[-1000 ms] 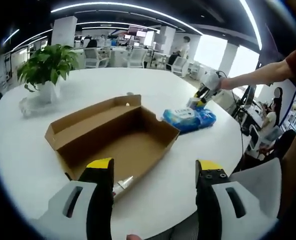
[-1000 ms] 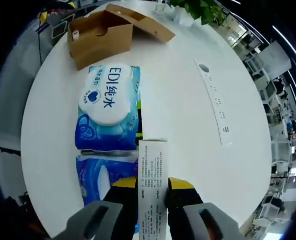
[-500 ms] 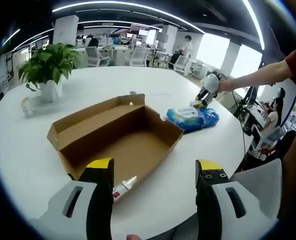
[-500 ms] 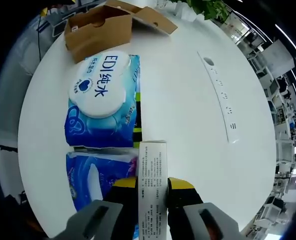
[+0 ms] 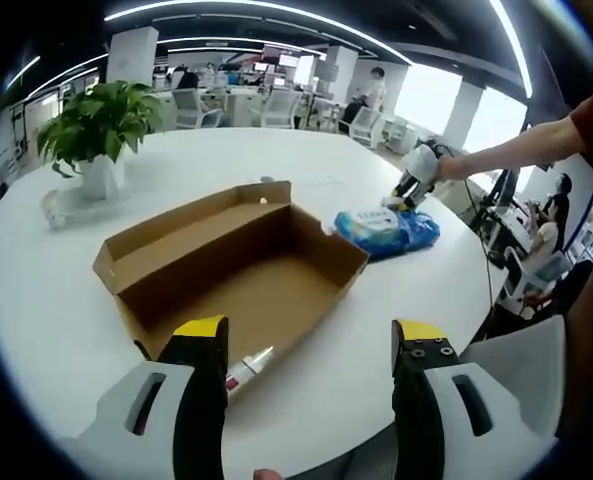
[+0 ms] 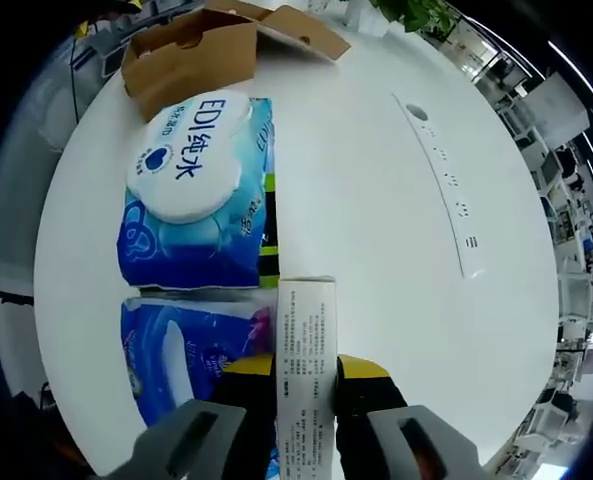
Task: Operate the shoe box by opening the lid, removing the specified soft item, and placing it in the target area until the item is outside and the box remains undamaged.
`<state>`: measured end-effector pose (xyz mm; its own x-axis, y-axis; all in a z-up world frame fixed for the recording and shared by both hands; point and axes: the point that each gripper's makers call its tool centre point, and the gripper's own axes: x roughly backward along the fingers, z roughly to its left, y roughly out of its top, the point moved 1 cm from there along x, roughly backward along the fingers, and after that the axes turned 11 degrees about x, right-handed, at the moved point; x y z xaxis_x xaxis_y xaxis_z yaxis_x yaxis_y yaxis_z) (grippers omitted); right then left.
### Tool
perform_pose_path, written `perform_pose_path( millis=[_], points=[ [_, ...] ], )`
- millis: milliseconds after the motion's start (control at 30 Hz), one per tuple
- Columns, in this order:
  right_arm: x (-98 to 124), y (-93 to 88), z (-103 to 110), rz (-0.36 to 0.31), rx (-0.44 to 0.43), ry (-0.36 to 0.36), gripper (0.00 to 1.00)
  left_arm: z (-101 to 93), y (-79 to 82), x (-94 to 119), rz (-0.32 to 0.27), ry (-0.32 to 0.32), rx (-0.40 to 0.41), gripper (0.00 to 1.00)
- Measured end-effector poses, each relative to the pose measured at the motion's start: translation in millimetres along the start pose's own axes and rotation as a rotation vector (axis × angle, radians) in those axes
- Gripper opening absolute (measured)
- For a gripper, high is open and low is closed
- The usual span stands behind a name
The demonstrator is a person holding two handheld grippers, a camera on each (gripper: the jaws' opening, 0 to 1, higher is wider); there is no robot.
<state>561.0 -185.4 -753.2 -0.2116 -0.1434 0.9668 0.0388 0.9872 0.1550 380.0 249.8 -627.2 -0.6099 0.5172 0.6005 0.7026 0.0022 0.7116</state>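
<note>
Compared with one second earlier, the right gripper view now places the wet-wipe pack (image 6: 191, 195) higher and further left, and the second blue pack (image 6: 191, 345) below it shows more of its surface; the whole scene has shifted together, which indicates camera motion. In the left gripper view the shoe box (image 5: 231, 270) sits much as before, and the far gripper reads slightly higher over the wipe packs.

The right gripper (image 6: 306, 375) is clenched on a narrow white printed carton (image 6: 306, 350), which stands up between its jaws. The carton's top end lies just beside the lower edge of the wet-wipe pack. In the left gripper view the same gripper (image 5: 413, 185) hangs at the far side of the blue packs (image 5: 388, 228), held by a person's outstretched arm.

The left gripper (image 5: 311, 345) is released, with its jaws wide apart and nothing between them. It hovers at the near end of the shoe box. The box is open, with its lid folded back on the far side, and a small white tube (image 5: 249, 368) lies at its near end beside the left jaw.

The wipe packs lie outside the box, just beside its right end, near the table (image 5: 36, 300) edge. Open tabletop extends to the right of the packs up to a strip of recessed sockets (image 6: 444, 185). A potted plant (image 5: 94, 135) stands well apart from the box.
</note>
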Motion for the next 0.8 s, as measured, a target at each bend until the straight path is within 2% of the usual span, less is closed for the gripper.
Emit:
perform_pose_path(
  millis=[533, 800],
  points=[
    [1, -5.5, -5, 0.035, 0.008, -0.02, 0.2, 4.6, 4.3, 10, -0.019, 0.012, 0.001, 0.66],
    [5, -1.8, -2, 0.037, 0.042, -0.021, 0.18, 3.0, -3.8, 16, -0.017, 0.018, 0.001, 0.66]
  ],
)
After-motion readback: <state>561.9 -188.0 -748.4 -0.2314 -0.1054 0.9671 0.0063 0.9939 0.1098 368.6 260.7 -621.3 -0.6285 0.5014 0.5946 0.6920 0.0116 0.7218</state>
